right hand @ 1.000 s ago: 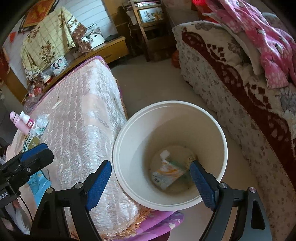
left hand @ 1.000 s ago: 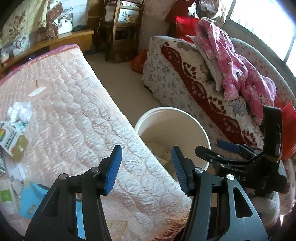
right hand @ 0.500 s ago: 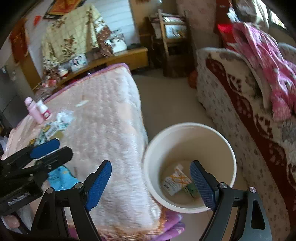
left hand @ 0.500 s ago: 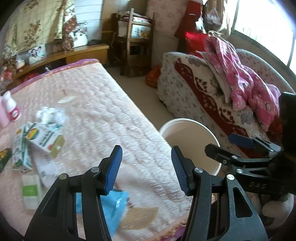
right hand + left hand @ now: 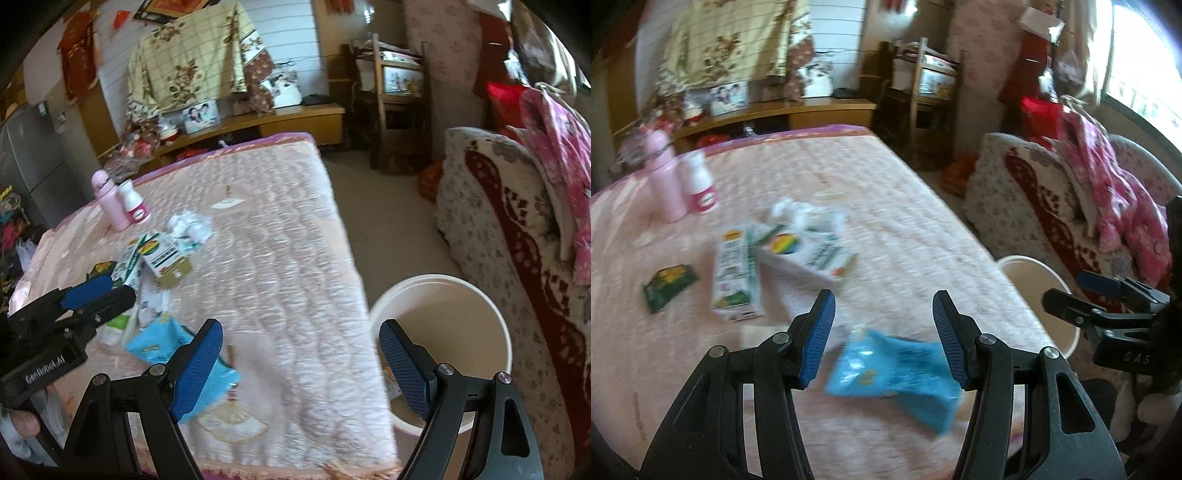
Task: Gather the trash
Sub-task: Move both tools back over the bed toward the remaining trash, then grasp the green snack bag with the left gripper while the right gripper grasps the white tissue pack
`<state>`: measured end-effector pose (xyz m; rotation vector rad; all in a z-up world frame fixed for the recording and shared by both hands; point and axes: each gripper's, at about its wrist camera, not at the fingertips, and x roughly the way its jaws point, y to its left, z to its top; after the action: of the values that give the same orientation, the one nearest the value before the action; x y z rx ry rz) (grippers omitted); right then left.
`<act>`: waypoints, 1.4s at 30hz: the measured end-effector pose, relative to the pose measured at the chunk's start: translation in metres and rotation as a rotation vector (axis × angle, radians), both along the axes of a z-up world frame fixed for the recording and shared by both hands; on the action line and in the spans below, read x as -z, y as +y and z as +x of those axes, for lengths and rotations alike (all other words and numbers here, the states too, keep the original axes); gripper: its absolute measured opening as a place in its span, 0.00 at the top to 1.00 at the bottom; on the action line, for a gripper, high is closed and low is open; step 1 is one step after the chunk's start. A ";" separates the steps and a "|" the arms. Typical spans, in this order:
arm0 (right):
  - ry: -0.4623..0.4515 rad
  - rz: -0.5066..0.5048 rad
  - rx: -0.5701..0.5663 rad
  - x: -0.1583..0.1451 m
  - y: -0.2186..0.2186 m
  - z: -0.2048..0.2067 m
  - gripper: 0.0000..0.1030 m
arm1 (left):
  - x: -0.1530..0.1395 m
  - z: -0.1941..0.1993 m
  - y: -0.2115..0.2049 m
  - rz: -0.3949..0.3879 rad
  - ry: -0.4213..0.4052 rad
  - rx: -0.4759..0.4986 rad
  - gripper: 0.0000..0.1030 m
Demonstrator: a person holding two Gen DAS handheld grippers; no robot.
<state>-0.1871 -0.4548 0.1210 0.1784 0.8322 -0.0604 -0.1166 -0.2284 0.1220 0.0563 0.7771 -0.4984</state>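
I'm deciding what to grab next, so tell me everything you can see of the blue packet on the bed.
The blue packet is a flat, soft-looking wrapper, bright blue with small pale printing too blurred to read. It lies crumpled on the pink quilted bed cover, near the edge closest to the cameras. The open left gripper hovers above it without touching. In the right wrist view a finger of the right gripper hides part of it.

The left wrist view is taken from low over the near edge of the bed (image 5: 894, 192), facing its far end, with the blue packet (image 5: 897, 373) close below. The right wrist view is held higher, over the bed's near right corner, beside the bucket (image 5: 443, 284). Bed, litter, bucket and sofa (image 5: 498, 206) are shared by both views.
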 end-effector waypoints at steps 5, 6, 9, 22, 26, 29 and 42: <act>0.008 0.013 -0.066 0.004 0.036 0.015 0.18 | 0.013 0.009 0.043 0.041 -0.010 -0.068 0.48; 0.011 0.017 -0.079 0.006 0.042 0.017 0.18 | 0.017 0.013 0.056 0.049 -0.007 -0.087 0.48; 0.023 0.028 -0.136 0.011 0.067 0.027 0.18 | 0.026 0.024 0.088 0.048 0.009 -0.127 0.48; 0.111 0.099 -0.294 0.043 0.158 0.068 0.18 | 0.061 0.081 0.179 0.060 0.053 -0.153 0.48; 0.164 0.168 -0.318 0.058 0.183 0.082 0.18 | 0.065 0.108 0.199 0.036 0.077 -0.153 0.45; 0.194 0.180 -0.321 0.070 0.201 0.091 0.18 | 0.068 0.128 0.206 0.041 0.082 -0.138 0.38; 0.219 0.081 -0.279 0.092 0.231 0.118 0.17 | 0.099 0.172 0.185 0.150 0.129 -0.098 0.37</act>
<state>-0.0686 -0.2238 0.0292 0.1314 1.0716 0.2199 0.0550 -0.0439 0.0233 0.1250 0.9385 -0.3524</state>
